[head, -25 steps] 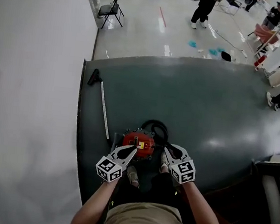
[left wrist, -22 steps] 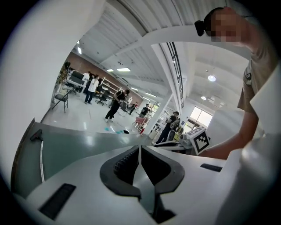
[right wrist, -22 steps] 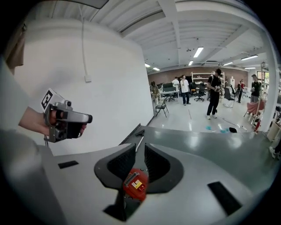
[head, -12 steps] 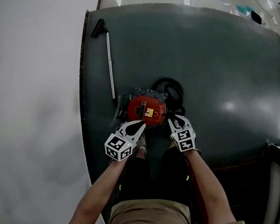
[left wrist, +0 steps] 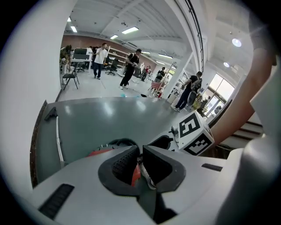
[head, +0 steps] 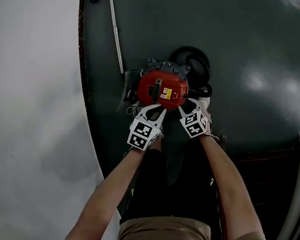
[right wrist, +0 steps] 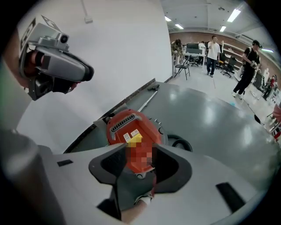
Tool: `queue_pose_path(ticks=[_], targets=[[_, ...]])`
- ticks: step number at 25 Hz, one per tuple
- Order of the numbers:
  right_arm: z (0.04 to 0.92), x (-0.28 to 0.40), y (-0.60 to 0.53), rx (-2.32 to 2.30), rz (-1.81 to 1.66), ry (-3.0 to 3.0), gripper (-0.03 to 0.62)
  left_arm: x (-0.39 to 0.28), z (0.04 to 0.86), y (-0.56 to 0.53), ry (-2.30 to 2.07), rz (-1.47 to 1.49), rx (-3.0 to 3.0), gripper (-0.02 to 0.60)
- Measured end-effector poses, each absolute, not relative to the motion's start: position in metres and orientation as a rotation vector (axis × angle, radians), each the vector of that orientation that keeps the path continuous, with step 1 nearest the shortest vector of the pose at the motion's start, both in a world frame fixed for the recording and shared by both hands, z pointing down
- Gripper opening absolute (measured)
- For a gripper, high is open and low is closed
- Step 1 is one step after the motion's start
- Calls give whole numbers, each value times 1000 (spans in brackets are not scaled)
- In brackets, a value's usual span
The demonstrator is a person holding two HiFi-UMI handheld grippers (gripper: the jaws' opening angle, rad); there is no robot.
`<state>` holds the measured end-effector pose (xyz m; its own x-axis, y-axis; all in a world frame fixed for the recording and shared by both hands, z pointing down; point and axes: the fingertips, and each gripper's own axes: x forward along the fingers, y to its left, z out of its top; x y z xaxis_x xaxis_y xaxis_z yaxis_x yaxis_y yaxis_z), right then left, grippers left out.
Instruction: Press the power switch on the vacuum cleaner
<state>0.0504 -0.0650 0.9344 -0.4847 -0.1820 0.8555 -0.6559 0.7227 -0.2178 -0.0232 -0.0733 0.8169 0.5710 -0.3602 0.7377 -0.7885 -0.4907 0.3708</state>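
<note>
Vacuum cleaner [head: 162, 88]: red canister, upright on the dark floor [head: 254, 58], just ahead of the person's feet. Nearest the camera, both forearms reach down toward it.

Left gripper [head: 158, 111]: clenched, jaw tips together with nothing between them, pointing at the near edge of the red top.

Right gripper [head: 187, 109]: released. Its jaws have just been opening and now stand apart, gripping nothing. The canister's near right edge shows in the gap beyond them.

Contact between either gripper and the casing cannot be confirmed from these views.

On the red top, a yellow label [head: 167, 94] sits beside a dark fitting, possibly the switch, though it is too small to confirm.

Behind the canister, a black hose [head: 191, 61] lies coiled on the floor, close against the body. To the left, a wand [head: 116, 32] with its nozzle lies flat, running away from the canister along the white wall [head: 24, 86].

Farthest off, in the left gripper view, several people [left wrist: 130, 68] stand on a pale floor near a chair [left wrist: 70, 78].
</note>
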Motion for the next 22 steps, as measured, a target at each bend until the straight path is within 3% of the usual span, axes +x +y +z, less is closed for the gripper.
queue_pose_path(ticks=[12, 22], targets=[[1026, 36, -79, 645, 705, -1939, 163, -27, 890, -76, -906, 945, 2118, 46], [1049, 22, -73, 624, 676, -1893, 163, -42, 913, -66, -919, 931, 2056, 46]])
